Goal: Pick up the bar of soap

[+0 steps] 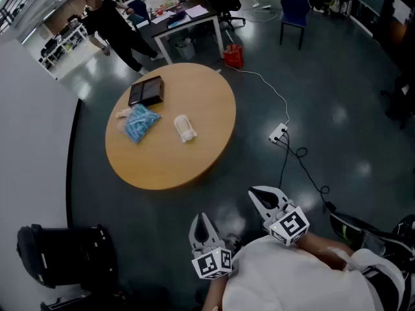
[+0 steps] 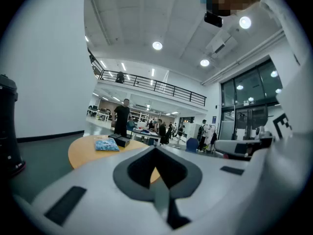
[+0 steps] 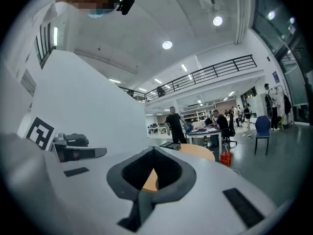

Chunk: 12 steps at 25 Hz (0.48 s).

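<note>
Where I stand: well back from the round table (image 1: 194, 164), with open floor between it and me.
Left gripper (image 1: 203, 218): jaws together, nothing between them, held low by my body.
Right gripper (image 1: 255, 194): jaws together, likewise empty, tips pointed toward the table.
Bar of soap (image 1: 185, 128): a white oblong lying flat on the tabletop, right of the other items and touching none of them.
Bearing: ahead and slightly left of both grippers, well apart from each.
Long axis: roughly away from me, the near end leaning a little right.
Nearer arm: judged close to even; the left gripper stands more squarely in line.
Containers: a blue packet (image 1: 138, 123) left of the soap holds blue pieces; a black flat case (image 1: 146, 91) beyond it is closed, contents not visible.
Requirement, judged: close the distance, part the jaws, then grip across the soap's narrow width.
</note>
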### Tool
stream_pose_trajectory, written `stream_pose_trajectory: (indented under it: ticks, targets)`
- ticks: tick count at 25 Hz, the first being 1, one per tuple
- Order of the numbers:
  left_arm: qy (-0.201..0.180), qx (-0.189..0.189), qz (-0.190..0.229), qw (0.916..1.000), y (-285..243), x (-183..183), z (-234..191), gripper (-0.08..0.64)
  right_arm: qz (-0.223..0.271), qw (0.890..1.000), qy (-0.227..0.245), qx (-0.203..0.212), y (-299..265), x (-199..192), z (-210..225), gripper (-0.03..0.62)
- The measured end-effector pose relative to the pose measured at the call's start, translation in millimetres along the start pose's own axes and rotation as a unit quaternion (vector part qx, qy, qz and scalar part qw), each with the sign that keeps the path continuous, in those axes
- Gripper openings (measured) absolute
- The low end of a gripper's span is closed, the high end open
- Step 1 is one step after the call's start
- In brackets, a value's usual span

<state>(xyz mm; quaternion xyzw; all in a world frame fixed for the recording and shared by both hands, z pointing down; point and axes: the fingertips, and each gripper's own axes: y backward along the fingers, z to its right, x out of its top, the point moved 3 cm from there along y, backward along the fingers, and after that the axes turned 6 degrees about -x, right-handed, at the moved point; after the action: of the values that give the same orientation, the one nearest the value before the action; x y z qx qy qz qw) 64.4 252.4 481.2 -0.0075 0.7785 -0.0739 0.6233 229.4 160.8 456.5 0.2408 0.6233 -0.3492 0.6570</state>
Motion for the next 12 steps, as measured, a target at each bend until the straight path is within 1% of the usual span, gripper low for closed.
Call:
stream_pose_trajectory:
  ticks: [9, 12]
  targets:
    - [0.002, 0.004, -0.006, 1.0, -0.5, -3.1, 2.1, 0.005, -0.008, 1.0, 0.001, 0.008, -1.4, -2.2, 0.7, 0.014]
    - [0.005, 0.008, -0.007, 0.9999, -1.6, -5.0, 4.0, 0.005, -0.005, 1.0, -0.014, 0.005, -1.2, -4.0, 5.5, 0.014]
